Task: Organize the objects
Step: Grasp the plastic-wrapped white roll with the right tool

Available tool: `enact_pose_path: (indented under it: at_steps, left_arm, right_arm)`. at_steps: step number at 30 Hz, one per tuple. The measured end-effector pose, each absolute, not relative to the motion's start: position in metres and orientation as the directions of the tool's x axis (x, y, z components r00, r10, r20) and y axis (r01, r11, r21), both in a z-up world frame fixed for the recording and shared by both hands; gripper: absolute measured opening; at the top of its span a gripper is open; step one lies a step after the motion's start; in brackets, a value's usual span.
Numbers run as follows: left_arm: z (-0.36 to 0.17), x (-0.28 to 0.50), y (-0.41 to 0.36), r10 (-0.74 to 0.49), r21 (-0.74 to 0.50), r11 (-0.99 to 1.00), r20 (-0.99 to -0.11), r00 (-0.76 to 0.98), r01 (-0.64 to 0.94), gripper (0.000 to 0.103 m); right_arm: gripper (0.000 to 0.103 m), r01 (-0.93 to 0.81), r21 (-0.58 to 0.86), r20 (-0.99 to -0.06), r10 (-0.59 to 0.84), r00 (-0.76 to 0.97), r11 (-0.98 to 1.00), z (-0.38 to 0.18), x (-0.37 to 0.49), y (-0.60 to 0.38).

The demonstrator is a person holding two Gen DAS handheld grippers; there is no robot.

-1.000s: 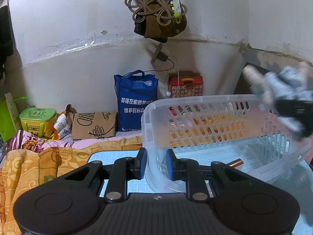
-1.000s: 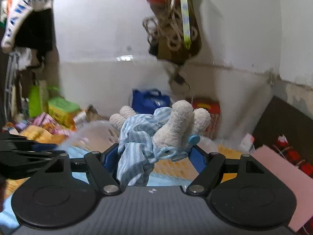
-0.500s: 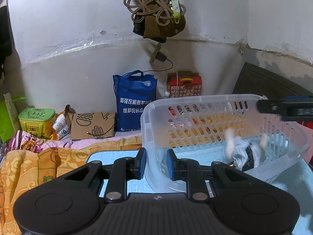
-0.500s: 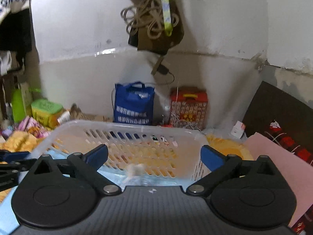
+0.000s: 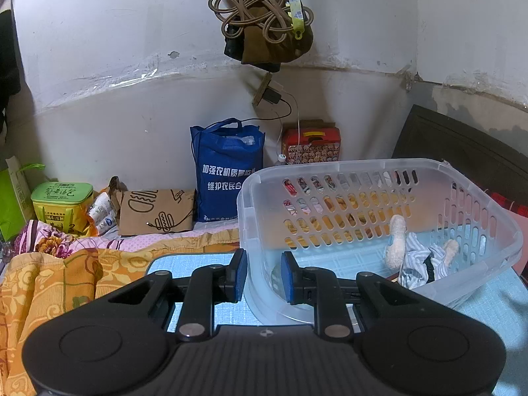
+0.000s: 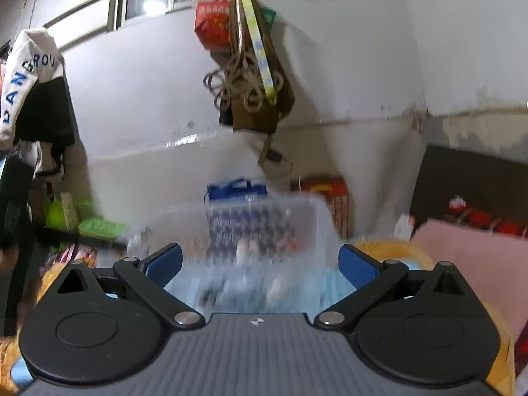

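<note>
A clear plastic basket (image 5: 462,184) sits on a light blue mat. A plush toy in blue striped cloth (image 5: 415,257) lies inside it at the right. My left gripper (image 5: 263,275) is shut on the basket's near left rim. In the right wrist view, blurred by motion, the basket (image 6: 264,217) lies ahead and my right gripper (image 6: 260,264) is open and empty, held back above it. The toy shows there only as a blur.
A blue tote bag (image 5: 227,171), a red patterned box (image 5: 312,147), a brown paper bag (image 5: 155,211) and a green box (image 5: 61,203) line the wall. Orange bedding (image 5: 49,283) lies at the left. A bag with coiled cord (image 5: 264,23) hangs overhead.
My right gripper opened and let the plush toy drop into the basket, then pulled up and away. The toy has settled at the basket's right. The left gripper has not moved.
</note>
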State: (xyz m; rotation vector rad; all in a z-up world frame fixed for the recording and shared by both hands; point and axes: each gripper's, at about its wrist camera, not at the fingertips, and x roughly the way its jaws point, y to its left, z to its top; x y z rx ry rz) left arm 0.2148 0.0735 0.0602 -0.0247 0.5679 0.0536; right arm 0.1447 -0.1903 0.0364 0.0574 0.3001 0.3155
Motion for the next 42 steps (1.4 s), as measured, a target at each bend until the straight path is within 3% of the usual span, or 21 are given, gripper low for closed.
enact_pose_path:
  at_steps: [7,14,24,27,42]
  left_arm:
    - [0.06,0.215,0.073,0.05,0.001,0.998,-0.536,0.842,-0.058,0.025]
    - [0.061,0.215,0.072,0.052,0.006,0.998,-0.535,0.844,-0.058,0.025]
    - [0.062,0.216,0.07,0.058,0.014,0.998,-0.533,0.844,-0.06,0.025]
    - [0.063,0.217,0.069,0.058,0.015,0.998,-0.533,0.844,-0.06,0.025]
    - [0.063,0.218,0.069,0.064,0.023,0.998,-0.53,0.846,-0.061,0.025]
  right_arm:
    - [0.099,-0.338,0.162,-0.378,0.375,0.847,0.927,-0.026,0.129,-0.171]
    - [0.067,-0.35,0.172,-0.397,0.391,0.831,0.921,-0.039,0.131,-0.154]
    - [0.062,-0.379,0.165,-0.471,0.411,0.781,0.91,-0.058,0.129,-0.143]
    - [0.048,-0.395,0.18,-0.485,0.43,0.761,0.901,-0.059,0.131,-0.143]
    - [0.048,-0.3,0.093,-0.386,0.312,0.868,0.949,-0.048,0.129,-0.175]
